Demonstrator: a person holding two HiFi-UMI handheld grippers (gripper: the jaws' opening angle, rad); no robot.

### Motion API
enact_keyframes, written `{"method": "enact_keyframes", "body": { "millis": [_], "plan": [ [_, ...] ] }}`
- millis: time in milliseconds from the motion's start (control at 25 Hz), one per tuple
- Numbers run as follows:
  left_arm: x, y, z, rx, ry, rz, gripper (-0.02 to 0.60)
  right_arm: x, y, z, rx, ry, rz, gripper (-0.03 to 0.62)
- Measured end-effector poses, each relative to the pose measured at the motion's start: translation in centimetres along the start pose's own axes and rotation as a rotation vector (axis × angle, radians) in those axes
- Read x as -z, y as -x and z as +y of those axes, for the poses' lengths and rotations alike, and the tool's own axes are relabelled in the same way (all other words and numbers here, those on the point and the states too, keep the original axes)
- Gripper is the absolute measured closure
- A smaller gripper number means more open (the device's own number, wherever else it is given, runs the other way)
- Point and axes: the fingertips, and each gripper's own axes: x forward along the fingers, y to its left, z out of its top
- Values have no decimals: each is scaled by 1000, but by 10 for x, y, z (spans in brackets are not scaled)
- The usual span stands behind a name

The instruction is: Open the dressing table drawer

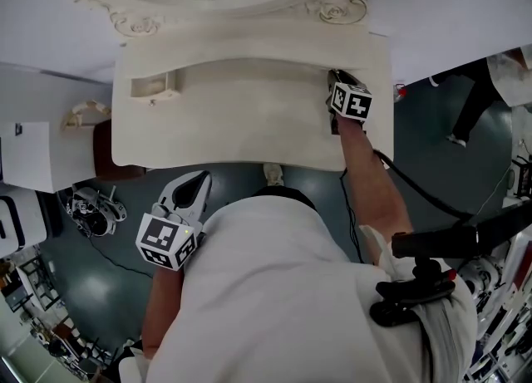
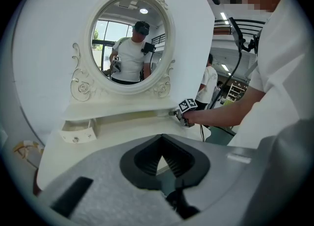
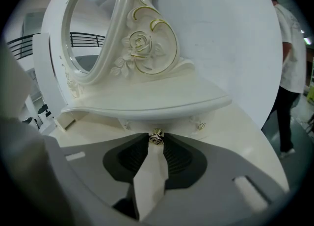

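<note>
The left claw (image 2: 161, 139) is held back from the table (image 1: 241, 128), short of its front edge, its jaws together and empty. The right claw (image 3: 156, 142) reaches across the table top to the right drawer (image 3: 179, 121), which sits under the shelf and appears closed. The claw's tips are closed on the knob (image 3: 156, 136).

The knob is small, rounded and probably slippery, so grip it squarely, close to the drawer front. The drawer looks light and stiff and should slide with little force. Pull straight out, level with the table. The left drawer (image 1: 154, 86) already stands pulled out. The mirror (image 2: 127, 43) rises behind.
</note>
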Motion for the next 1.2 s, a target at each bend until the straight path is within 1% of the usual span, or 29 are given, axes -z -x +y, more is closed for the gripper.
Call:
{"method": "enact_keyframes", "body": {
  "millis": [320,640,1200],
  "plan": [
    [-3,-1,3,4,-11,-2,578,2,0,1,6,6,2,499],
    [6,4,1,5,7,-8,578,11,4,4,8,13,16,499],
    [16,11,-5,22,3,-18,578,31,22,10,13,21,24,499]
  ]
}}
